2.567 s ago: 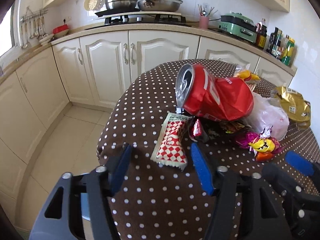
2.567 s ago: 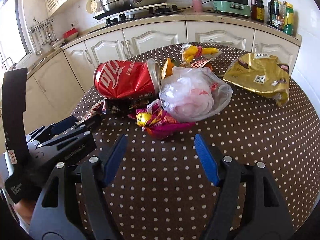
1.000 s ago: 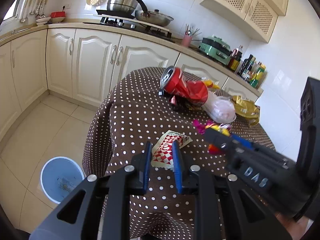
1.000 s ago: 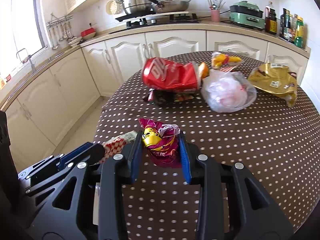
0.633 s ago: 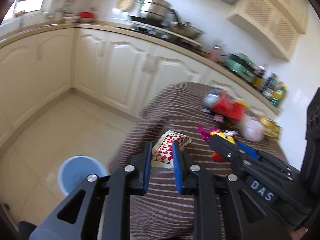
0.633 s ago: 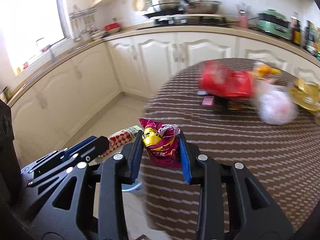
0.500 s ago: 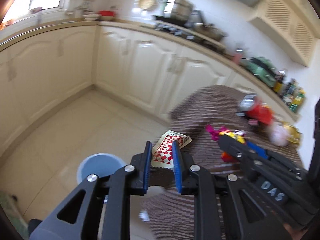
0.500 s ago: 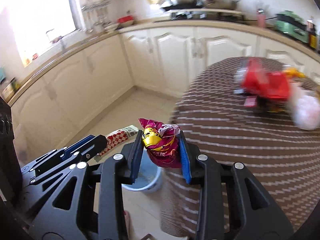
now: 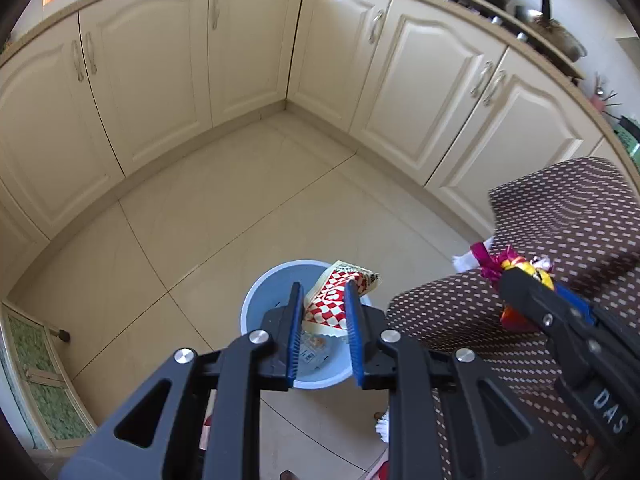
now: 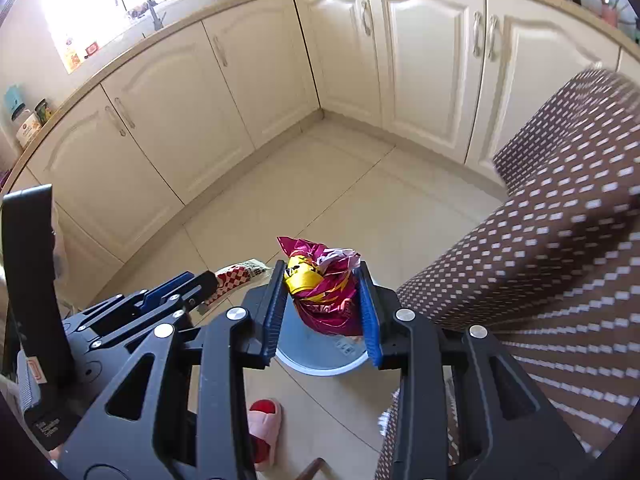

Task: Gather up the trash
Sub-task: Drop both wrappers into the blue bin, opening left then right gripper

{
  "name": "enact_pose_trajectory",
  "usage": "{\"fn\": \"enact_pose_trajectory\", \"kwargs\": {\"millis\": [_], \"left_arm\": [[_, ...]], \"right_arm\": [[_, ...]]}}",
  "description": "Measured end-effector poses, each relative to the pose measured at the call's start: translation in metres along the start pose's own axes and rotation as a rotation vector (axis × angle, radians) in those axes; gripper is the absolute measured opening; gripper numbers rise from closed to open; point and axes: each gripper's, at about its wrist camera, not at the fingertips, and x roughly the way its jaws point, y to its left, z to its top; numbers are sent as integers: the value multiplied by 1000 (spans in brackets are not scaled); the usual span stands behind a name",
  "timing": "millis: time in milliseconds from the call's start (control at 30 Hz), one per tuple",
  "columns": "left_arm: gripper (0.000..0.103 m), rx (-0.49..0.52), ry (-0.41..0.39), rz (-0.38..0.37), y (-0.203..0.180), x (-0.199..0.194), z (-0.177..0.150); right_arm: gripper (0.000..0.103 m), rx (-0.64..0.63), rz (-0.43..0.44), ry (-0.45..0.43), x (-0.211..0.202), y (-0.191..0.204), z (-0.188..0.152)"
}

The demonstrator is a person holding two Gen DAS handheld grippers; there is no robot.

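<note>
Cream kitchen cabinets ring a tiled floor where a blue bin stands. Left gripper fingers pinch a checked wrapper, right gripper fingers a magenta wrapper, both poised above the bin, likely for dropping.

Cream cabinets wrap corner; beige tiled floor; bright window; polka-dot tablecloth.

Bin on floor, left of table, below wrappers.
</note>
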Motion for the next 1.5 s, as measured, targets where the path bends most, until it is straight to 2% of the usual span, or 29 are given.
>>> {"fn": "enact_pose_trajectory", "kwargs": {"millis": [233, 300, 400, 767, 1167, 1367, 1500], "left_arm": [[23, 1, 64, -9, -3, 37, 14], [28, -2, 73, 7, -3, 44, 13], [32, -3, 67, 24, -1, 45, 10], [32, -23, 69, 75, 18, 38, -3], [33, -47, 43, 99, 27, 30, 2], [34, -46, 25, 108, 30, 25, 4], [38, -41, 10, 113, 29, 18, 4]], "right_arm": [[34, 22, -12, 32, 30, -8, -1], [34, 26, -17, 35, 35, -8, -3], [34, 26, -16, 48, 41, -6, -3], [34, 5, -2, 74, 58, 9, -2], [35, -15, 19, 58, 72, 26, 6], [45, -20, 10, 16, 70, 29, 11], [46, -19, 1, 6, 65, 27, 11]]}}
